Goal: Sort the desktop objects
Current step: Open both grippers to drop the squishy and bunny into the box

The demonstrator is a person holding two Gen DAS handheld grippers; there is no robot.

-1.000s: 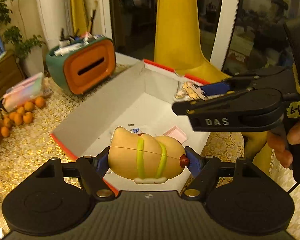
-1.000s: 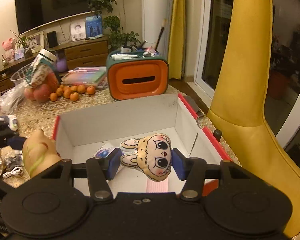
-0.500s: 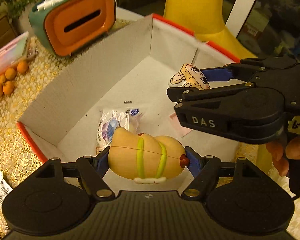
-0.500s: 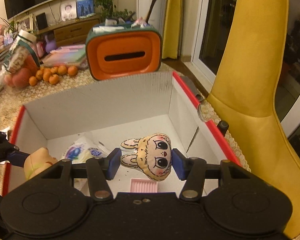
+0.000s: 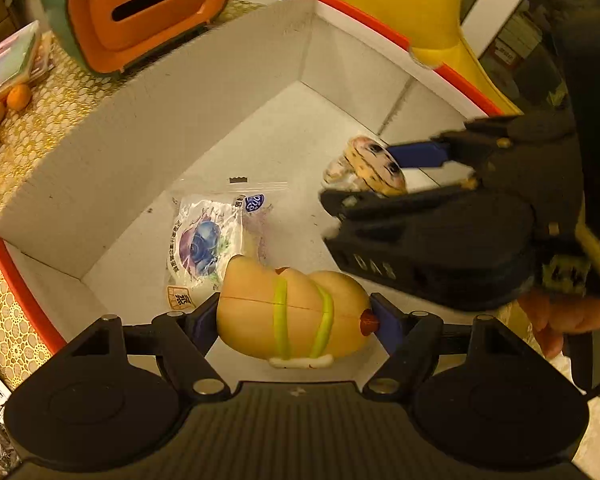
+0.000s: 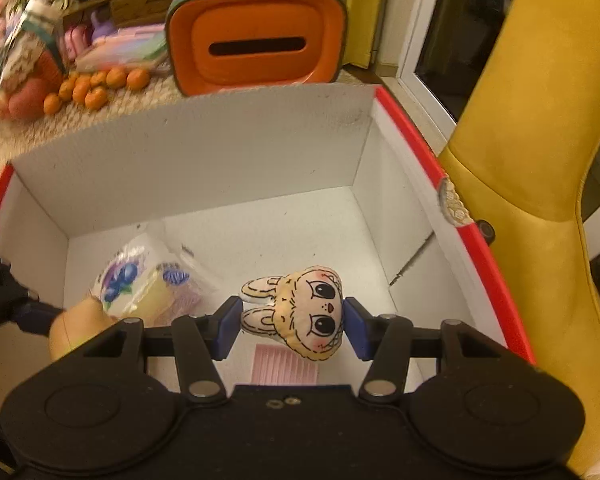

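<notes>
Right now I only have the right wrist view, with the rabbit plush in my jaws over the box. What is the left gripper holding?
Observer: The left gripper is shut on a peach toy with two green bands, one pad on each end.
Operator: Is that toy over the box as well?
Observer: Yes. The left wrist view shows it above the floor of the white box, with the blueberry snack packet lying flat just beyond it.
</notes>
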